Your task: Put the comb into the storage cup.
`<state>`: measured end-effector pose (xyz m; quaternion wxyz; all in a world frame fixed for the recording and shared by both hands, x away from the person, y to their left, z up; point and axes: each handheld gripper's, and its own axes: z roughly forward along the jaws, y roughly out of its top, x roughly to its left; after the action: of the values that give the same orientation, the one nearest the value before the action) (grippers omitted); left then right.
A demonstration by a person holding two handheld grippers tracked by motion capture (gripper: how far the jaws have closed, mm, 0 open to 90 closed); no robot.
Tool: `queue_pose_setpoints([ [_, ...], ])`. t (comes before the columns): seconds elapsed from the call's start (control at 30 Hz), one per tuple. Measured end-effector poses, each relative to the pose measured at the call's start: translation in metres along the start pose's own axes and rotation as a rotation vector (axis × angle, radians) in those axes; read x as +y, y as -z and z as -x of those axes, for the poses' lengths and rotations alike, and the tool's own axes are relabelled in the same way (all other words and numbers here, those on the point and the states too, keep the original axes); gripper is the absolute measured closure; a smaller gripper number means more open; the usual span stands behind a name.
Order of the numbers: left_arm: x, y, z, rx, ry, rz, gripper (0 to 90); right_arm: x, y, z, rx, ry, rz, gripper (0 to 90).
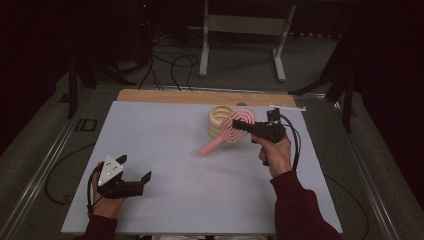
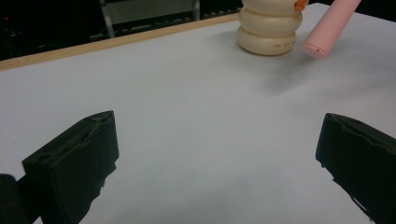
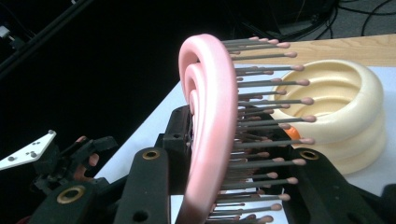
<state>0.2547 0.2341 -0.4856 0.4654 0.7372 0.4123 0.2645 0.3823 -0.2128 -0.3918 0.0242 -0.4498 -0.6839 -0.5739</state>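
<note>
A pink hairbrush (image 1: pixel 235 127) with a spiral head hangs tilted over the white tabletop (image 1: pixel 165 150), its handle (image 1: pixel 212 145) slanting down to the left. My right gripper (image 1: pixel 239 125) is shut on the brush head; the right gripper view has the pink rim (image 3: pixel 210 116) and bristles between its jaws. Just behind the brush stands a cream ribbed cup (image 1: pixel 219 119), seen close in the right gripper view (image 3: pixel 345 102) with something orange (image 3: pixel 293 133) in it. My left gripper (image 1: pixel 135 167) rests open near the front left, nothing between its fingers (image 2: pixel 74 163).
A wooden strip (image 1: pixel 200 96) runs along the table's far edge, with a small white bar (image 1: pixel 287 106) at its right end. Beyond the table, a metal stand (image 1: pixel 240 25) and cables (image 1: pixel 170 65) lie on the floor. The cup (image 2: pixel 270 28) and brush handle (image 2: pixel 329 28) lie far ahead of the left gripper.
</note>
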Motion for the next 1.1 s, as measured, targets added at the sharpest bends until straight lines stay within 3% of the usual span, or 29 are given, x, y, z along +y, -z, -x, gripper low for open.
queue_pose_setpoints([
  [0.57, 0.000, 0.000, 0.001, -0.001, 0.001, 0.003, 0.0, 0.021, 0.003, -0.003, -0.033, 0.031, -0.022, 64.1],
  [1.1, 0.000, -0.001, 0.001, 0.001, 0.002, 0.000, 0.0, 0.034, 0.005, 0.002, -0.043, 0.016, -0.011, 64.1],
])
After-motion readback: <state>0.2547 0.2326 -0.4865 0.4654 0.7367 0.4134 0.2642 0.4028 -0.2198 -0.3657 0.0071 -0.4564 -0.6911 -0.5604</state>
